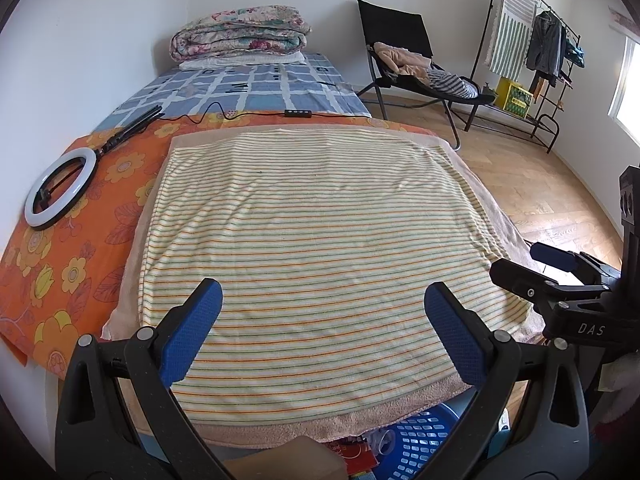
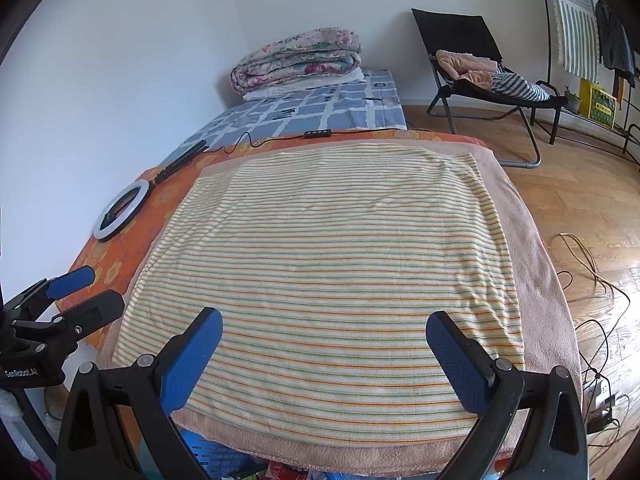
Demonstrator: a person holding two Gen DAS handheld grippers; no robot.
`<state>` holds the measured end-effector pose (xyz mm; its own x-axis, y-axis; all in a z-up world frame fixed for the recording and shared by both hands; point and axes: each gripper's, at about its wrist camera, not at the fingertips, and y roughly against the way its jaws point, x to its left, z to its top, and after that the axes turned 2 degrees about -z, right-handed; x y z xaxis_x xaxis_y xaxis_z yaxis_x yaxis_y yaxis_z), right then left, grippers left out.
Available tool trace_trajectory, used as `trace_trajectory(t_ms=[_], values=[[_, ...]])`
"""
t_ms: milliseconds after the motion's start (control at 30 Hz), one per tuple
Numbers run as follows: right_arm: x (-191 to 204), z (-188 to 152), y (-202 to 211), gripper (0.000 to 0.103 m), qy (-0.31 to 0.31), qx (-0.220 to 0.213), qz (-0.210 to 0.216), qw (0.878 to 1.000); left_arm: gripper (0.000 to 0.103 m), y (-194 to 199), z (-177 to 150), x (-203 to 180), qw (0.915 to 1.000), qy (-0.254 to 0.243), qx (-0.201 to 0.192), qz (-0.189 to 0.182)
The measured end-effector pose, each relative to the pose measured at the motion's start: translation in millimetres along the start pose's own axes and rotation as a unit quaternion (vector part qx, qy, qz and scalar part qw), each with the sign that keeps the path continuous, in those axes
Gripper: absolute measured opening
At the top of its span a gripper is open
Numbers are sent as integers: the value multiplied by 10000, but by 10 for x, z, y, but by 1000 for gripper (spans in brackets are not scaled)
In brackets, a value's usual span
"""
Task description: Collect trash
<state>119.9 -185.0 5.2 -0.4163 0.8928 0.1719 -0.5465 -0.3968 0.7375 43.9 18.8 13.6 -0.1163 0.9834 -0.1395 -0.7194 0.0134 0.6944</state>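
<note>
My left gripper (image 1: 323, 304) is open and empty above the near end of a striped towel (image 1: 320, 232) spread on the bed. My right gripper (image 2: 324, 334) is open and empty over the same towel (image 2: 328, 248). The right gripper also shows at the right edge of the left wrist view (image 1: 532, 264), and the left gripper at the left edge of the right wrist view (image 2: 92, 288). A blue perforated basket (image 1: 416, 448) sits below the bed's near edge, with colourful wrappers (image 1: 356, 456) beside it; it also shows in the right wrist view (image 2: 216, 458). No loose trash shows on the towel.
A ring light (image 1: 60, 188) with its cable and remote (image 1: 298, 113) lies on the orange floral sheet (image 1: 60, 272) at the left. A folded quilt (image 1: 240, 32) sits at the bed's far end. A folding chair (image 1: 404, 60) and clothes rack (image 1: 532, 52) stand right. Cables (image 2: 592, 280) lie on the floor.
</note>
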Motion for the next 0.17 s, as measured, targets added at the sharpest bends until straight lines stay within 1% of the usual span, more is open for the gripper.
trace_trajectory(t_ms=[167], values=[[8,-5,-4,103,-25,23,2,10000,103,13,-11,-7,10000,-20,0,-20]])
